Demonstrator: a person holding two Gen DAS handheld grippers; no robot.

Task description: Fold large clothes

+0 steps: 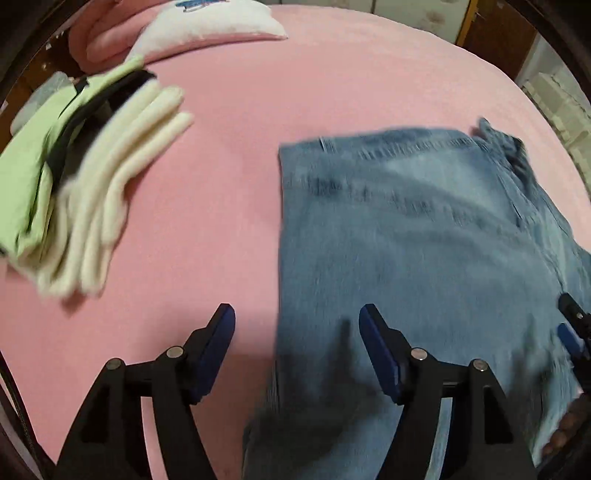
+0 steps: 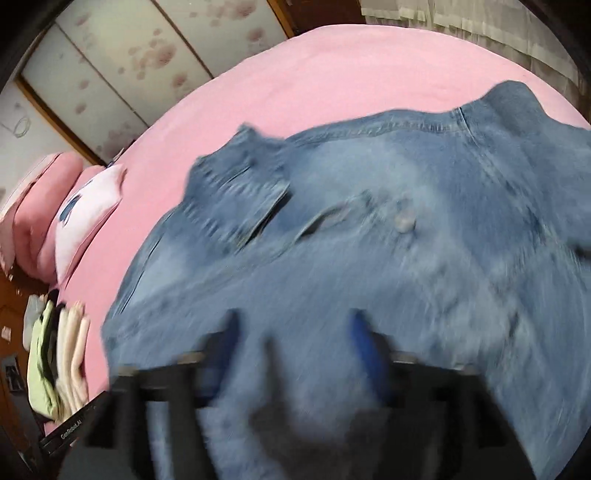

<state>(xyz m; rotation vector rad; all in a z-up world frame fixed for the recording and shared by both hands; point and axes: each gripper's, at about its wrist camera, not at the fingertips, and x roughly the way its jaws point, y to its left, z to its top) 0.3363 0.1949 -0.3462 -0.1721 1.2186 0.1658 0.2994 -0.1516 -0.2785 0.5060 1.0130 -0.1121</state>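
Note:
A blue denim garment (image 1: 417, 236) lies spread on the pink bed, folded over with its left edge straight. My left gripper (image 1: 297, 317) hovers above that left edge, jaws wide apart and nothing between them. One finger of the other gripper (image 1: 572, 328) shows at the right rim of the left wrist view. In the right wrist view the same denim (image 2: 369, 240) fills the frame, collar and pocket flap up, blurred by motion. My right gripper (image 2: 291, 325) hangs over it, open and empty.
A pile of folded clothes (image 1: 77, 192), pale green, black and cream, sits at the bed's left side, also folded clothes (image 2: 59, 362). Pink and white pillows (image 1: 207, 22) lie at the head. The pink sheet (image 1: 229, 147) lies bare between pile and denim. Fingers of a hand (image 1: 561, 435) show low right.

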